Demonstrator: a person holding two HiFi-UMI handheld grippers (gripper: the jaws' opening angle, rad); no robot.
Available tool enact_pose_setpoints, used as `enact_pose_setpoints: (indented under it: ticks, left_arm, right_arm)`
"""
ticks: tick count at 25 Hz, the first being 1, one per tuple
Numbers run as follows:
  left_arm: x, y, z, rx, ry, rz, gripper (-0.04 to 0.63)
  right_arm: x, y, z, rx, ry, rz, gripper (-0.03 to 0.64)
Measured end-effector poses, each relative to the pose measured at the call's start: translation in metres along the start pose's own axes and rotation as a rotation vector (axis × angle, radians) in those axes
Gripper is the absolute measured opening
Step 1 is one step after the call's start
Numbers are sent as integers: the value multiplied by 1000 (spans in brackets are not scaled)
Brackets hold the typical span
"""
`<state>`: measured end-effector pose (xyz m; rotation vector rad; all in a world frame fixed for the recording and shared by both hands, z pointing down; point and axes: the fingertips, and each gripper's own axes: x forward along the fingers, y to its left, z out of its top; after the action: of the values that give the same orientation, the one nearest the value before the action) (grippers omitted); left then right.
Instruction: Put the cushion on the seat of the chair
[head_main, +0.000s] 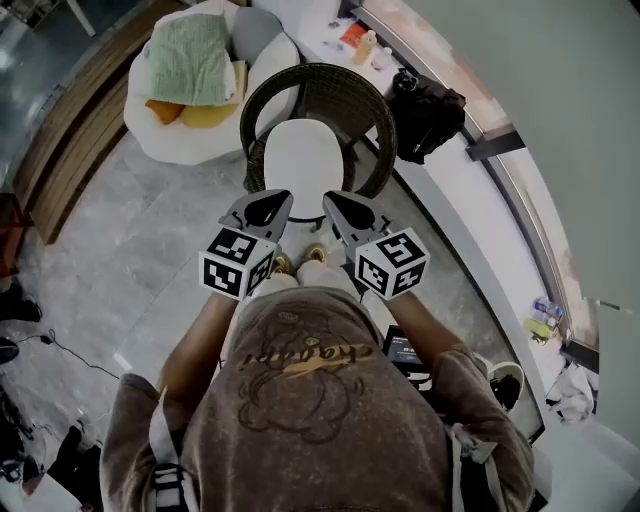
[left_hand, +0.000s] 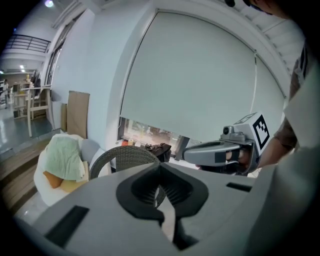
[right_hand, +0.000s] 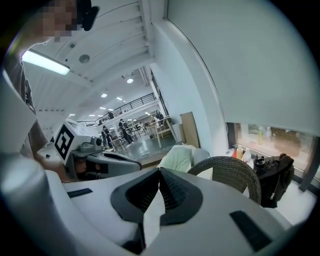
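A white cushion (head_main: 303, 160) lies on the seat of the dark wicker chair (head_main: 372, 112), straight ahead of me in the head view. Both grippers hang side by side in the air in front of the chair, near its front edge, pointing toward it. My left gripper (head_main: 287, 196) is shut with nothing between its jaws, and so is my right gripper (head_main: 327, 198). In the left gripper view the jaw tips (left_hand: 160, 166) meet below the chair back (left_hand: 117, 155). In the right gripper view the closed tips (right_hand: 159, 171) stand left of the chair back (right_hand: 235, 172).
A white lounge seat (head_main: 160, 125) with a green blanket (head_main: 190, 60) and yellow and orange pillows stands left of the chair. A black bag (head_main: 425, 115) rests on the white window ledge (head_main: 480, 215) to the right. Grey tile floor (head_main: 130, 260) lies around.
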<state>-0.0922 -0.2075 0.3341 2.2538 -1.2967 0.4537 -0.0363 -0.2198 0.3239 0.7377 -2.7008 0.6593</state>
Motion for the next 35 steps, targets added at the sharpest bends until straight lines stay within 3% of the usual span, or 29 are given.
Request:
enact_pose_setpoints:
  ticks: [5, 14, 27, 35]
  left_arm:
    - [-31, -27, 19, 50, -67, -6, 5]
    - [-43, -40, 37, 65, -140, -31, 5]
    - [-44, -36, 36, 73, -153, -20, 5]
    - [-42, -34, 36, 62, -150, -15, 5]
  right_arm:
    - [-35, 24, 17, -17, -59, 7, 20]
    - [-62, 33, 55, -112, -154, 44, 20]
    - [-55, 51, 62, -163, -189, 174, 20]
    - [-54, 52, 64, -185, -168, 208, 20]
